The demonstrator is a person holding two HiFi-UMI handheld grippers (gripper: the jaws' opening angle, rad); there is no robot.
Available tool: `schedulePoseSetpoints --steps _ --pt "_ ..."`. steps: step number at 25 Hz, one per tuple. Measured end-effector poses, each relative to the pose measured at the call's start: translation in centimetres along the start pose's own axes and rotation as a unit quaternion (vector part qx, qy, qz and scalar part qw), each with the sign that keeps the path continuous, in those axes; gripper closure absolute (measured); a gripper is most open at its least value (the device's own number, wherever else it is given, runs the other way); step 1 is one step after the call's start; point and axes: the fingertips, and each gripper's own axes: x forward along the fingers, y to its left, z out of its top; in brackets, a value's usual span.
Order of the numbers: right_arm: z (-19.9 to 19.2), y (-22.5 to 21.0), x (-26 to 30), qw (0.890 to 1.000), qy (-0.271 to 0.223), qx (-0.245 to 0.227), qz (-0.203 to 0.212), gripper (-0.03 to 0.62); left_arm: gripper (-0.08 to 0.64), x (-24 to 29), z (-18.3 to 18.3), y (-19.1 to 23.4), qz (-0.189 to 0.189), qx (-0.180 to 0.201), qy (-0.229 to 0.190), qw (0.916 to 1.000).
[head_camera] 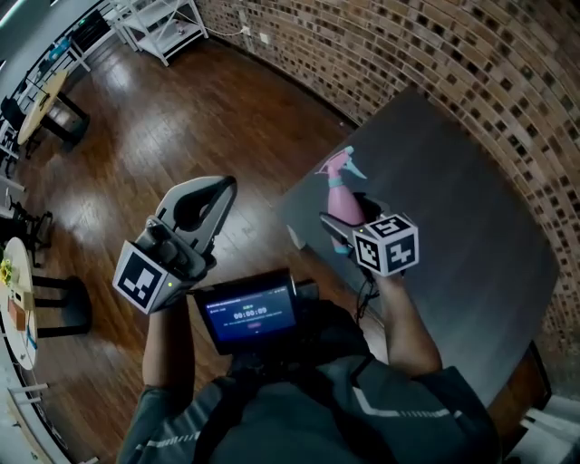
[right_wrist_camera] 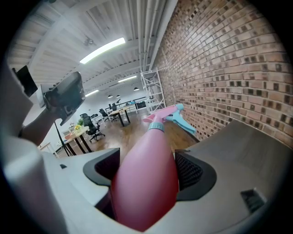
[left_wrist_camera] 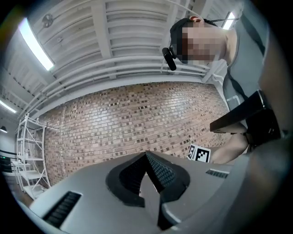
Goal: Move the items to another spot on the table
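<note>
A pink spray bottle with a light blue trigger stands at the near left corner of the dark grey table. My right gripper is shut on the bottle's body. In the right gripper view the bottle fills the gap between the black pads, with its nozzle pointing away. My left gripper is held up over the wooden floor, left of the table. In the left gripper view the left gripper is shut with nothing between its pads.
A brick wall runs behind the table. White shelf racks stand at the far end of the wooden floor. Desks and chairs line the left side. A small screen sits on the person's chest.
</note>
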Motion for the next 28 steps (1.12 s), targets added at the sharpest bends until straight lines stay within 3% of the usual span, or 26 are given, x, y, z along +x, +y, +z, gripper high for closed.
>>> schedulePoseSetpoints --steps 5,13,21,25,28 --pt "0.6 -3.6 1.3 0.999 0.0 0.026 -0.04 0.206 0.563 2.7 -1.6 2.6 -0.029 -0.01 -0.01 0.9995" --pt "2.3 -7.4 1.1 0.992 -0.017 0.072 -0.1 0.206 0.563 8.3 -3.4 3.5 -0.118 -0.037 -0.022 0.9921" --pt "4.3 -11.0 2.0 0.977 -0.021 0.118 -0.175 0.206 0.563 13.7 -4.9 6.7 -0.218 -0.072 -0.054 0.9719" --pt "3.6 -14.0 2.4 0.963 -0.005 0.155 -0.222 0.206 0.563 16.4 -6.3 7.6 -0.27 -0.088 -0.063 0.9567" --pt "2.3 -15.9 4.0 0.955 0.021 0.182 -0.233 0.206 0.563 18.1 -7.9 8.4 -0.294 -0.103 -0.063 0.9481"
